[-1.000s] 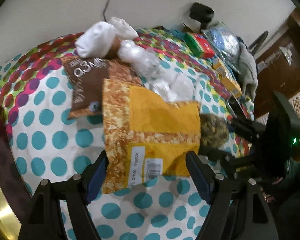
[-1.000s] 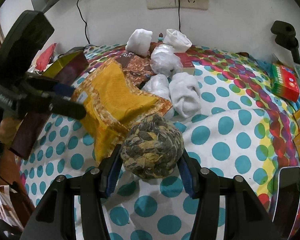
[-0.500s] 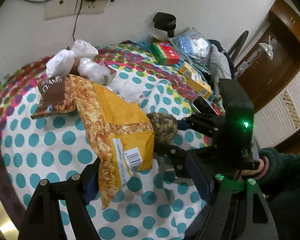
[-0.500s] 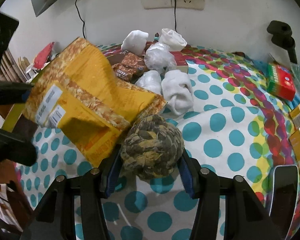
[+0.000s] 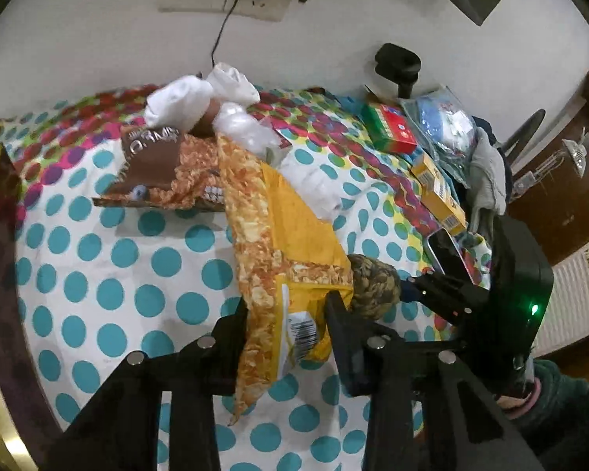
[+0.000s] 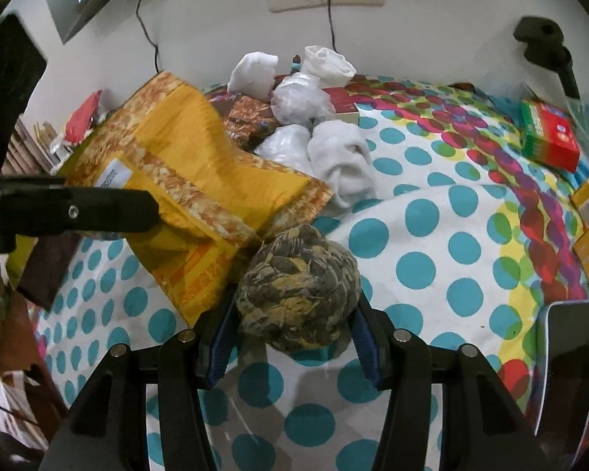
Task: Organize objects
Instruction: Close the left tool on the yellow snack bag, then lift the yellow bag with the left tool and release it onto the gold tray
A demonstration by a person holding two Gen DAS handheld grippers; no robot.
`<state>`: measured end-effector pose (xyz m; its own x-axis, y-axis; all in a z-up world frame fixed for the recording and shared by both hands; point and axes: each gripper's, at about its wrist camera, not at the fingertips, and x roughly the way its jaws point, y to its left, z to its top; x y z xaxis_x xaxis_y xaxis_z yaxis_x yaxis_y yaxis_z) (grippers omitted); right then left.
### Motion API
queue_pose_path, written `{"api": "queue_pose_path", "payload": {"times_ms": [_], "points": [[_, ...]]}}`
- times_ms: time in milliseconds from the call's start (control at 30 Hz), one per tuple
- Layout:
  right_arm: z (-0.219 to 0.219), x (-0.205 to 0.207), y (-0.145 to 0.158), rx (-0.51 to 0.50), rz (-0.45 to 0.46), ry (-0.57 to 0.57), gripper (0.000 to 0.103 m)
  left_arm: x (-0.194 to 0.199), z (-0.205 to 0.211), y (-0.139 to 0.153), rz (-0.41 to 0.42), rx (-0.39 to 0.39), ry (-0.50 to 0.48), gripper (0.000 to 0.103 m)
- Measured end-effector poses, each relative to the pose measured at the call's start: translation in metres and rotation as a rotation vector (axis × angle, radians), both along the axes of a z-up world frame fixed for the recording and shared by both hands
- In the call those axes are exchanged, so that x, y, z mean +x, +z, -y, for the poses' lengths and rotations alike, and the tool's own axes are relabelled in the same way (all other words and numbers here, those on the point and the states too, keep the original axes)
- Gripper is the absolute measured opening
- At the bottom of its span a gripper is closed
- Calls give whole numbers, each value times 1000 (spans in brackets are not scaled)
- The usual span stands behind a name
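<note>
My left gripper (image 5: pixel 284 324) is shut on the near end of a yellow snack bag (image 5: pixel 282 231), which is lifted and tilted over the dotted bedspread (image 5: pixel 98 267); the bag also shows in the right wrist view (image 6: pixel 200 172). My right gripper (image 6: pixel 294 325) is shut on a camouflage sock ball (image 6: pixel 298 294), which sits just right of the bag; the ball also shows in the left wrist view (image 5: pixel 373 288). A brown snack bag (image 5: pixel 153 165) lies behind the yellow one.
White sock rolls (image 6: pixel 341 161) and plastic-wrapped bundles (image 6: pixel 300 98) lie at the back by the wall. A red-green box (image 6: pixel 549 137), yellow boxes (image 5: pixel 438 192) and a phone (image 6: pixel 565 357) lie on the right. A dark box (image 6: pixel 47 263) is at the left edge.
My left gripper has closed on the yellow bag and lifted its near end, twisting it on edge. The right gripper keeps holding the sock ball in about the same place.
</note>
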<state>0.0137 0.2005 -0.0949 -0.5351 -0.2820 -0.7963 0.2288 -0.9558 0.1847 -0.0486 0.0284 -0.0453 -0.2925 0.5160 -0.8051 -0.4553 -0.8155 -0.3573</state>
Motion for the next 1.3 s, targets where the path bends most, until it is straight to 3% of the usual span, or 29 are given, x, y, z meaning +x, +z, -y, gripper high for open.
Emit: {"api": "queue_pose_path", "payload": {"times_ms": [233,300,400,633,867,1300], "points": [[-1,-3,2,43,-54,-39,50,18,10,6,-40,12,80,33],[-2,-5,1,55,-67,-58,50,23,17,9,-45,40,105,17],[-4,-10,1,71,-81,-80,50,27,27,16,-50,87,131,14],[-4,-20,2,105,-107,-119,50,34,27,27,-96,35,153,14],[-2,-28,3,151,-133,-154,50,42,36,49,-153,39,185,13],[-17,-37,-4,115,-77,-216,50,47,117,88,-230,-22,432,13]]}}
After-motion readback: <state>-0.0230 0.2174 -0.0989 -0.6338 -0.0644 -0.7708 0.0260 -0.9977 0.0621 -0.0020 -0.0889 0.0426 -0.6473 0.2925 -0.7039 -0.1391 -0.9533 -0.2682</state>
